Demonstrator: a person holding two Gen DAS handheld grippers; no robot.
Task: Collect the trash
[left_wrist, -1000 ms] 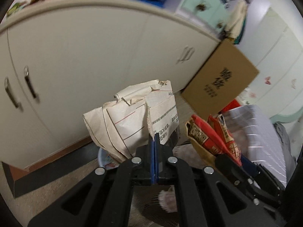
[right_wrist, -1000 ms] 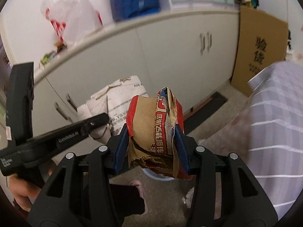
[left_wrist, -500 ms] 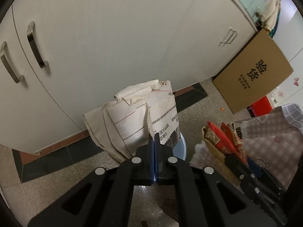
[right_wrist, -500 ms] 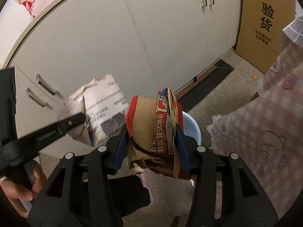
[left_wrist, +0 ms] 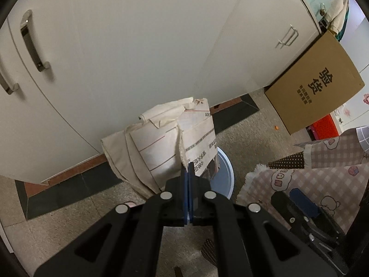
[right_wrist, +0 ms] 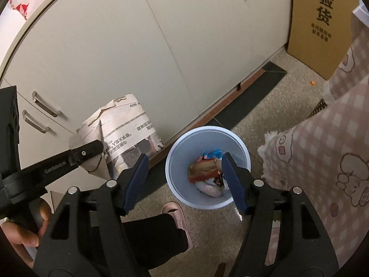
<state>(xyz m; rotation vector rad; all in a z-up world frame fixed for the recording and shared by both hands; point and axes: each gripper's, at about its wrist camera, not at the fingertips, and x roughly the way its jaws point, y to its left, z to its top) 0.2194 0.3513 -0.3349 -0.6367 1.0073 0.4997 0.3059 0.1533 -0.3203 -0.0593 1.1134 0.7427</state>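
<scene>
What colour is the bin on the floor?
The bin is light blue. It shows best in the right wrist view, seen from above with wrappers inside.

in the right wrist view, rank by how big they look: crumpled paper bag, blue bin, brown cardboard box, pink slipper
1. Light blue round plastic bin, though nearness inflates it.
2. Crumpled beige printed paper bag, close to the bin in apparent size, so that order is unsure.
3. Brown cardboard box, cut off by the frame.
4. Pink slipper.
</scene>
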